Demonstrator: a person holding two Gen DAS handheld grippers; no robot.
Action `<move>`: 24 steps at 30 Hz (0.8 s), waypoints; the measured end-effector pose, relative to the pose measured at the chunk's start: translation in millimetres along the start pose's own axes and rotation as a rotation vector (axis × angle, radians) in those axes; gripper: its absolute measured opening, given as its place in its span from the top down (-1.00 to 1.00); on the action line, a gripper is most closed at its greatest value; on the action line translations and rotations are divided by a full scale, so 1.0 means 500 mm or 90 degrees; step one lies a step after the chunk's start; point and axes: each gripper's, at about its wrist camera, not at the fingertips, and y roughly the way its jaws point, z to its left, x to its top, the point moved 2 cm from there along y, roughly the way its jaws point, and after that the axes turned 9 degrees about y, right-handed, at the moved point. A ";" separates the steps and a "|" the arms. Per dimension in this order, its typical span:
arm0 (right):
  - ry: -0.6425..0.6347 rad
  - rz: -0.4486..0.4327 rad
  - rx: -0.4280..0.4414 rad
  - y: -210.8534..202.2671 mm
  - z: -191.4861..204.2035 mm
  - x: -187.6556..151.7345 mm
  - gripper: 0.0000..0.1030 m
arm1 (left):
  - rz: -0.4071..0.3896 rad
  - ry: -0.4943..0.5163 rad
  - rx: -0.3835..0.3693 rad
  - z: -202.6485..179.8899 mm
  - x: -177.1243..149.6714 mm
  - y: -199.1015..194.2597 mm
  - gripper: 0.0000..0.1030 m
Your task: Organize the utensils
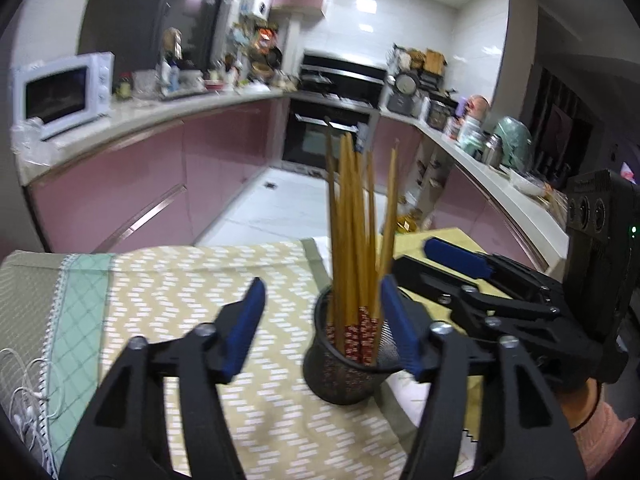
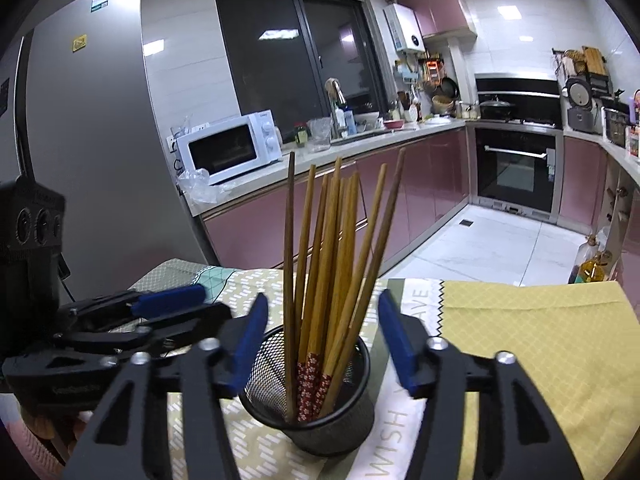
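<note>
A black mesh cup (image 1: pixel 344 372) stands on the patterned mat (image 1: pixel 200 300) and holds several wooden chopsticks (image 1: pixel 352 220), some with red patterned ends. My left gripper (image 1: pixel 322 320) is open and empty, its right finger close beside the cup's rim. In the right wrist view the same cup (image 2: pixel 316 412) with the chopsticks (image 2: pixel 332 248) sits between the open, empty fingers of my right gripper (image 2: pixel 322 332). The right gripper also shows at the right of the left wrist view (image 1: pixel 460 264), and the left gripper at the left of the right wrist view (image 2: pixel 168 300).
The table carries a patterned mat, a yellow cloth (image 2: pixel 540 340) and a green checked cloth (image 1: pixel 76 320). White cables (image 1: pixel 24 392) lie at the left edge. Beyond are pink kitchen cabinets, a microwave (image 2: pixel 228 148) and an oven (image 2: pixel 516 168).
</note>
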 end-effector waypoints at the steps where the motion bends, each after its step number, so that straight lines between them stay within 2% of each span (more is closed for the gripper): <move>1: -0.001 -0.002 -0.002 -0.005 -0.001 -0.002 -0.20 | -0.009 0.002 0.010 0.004 -0.005 -0.013 -0.44; 3: -0.008 -0.009 -0.011 -0.015 -0.002 -0.007 -0.44 | -0.027 0.000 0.032 0.007 -0.011 -0.035 -0.72; 4: -0.016 -0.015 -0.018 -0.020 0.000 -0.010 -0.62 | -0.042 -0.002 0.046 0.009 -0.015 -0.050 -0.87; 5: -0.025 -0.018 -0.023 -0.025 0.002 -0.013 -0.76 | -0.055 0.001 0.059 0.008 -0.019 -0.065 -0.91; 7: -0.040 -0.027 -0.029 -0.037 0.008 -0.022 -0.88 | -0.078 0.007 0.090 0.007 -0.025 -0.090 -0.91; 12: -0.050 -0.039 -0.040 -0.061 0.025 -0.049 -0.88 | -0.099 0.002 0.137 0.013 -0.046 -0.131 -0.91; 24: -0.065 -0.152 -0.075 -0.142 0.066 -0.083 -0.88 | -0.146 0.005 0.222 0.020 -0.077 -0.206 -0.91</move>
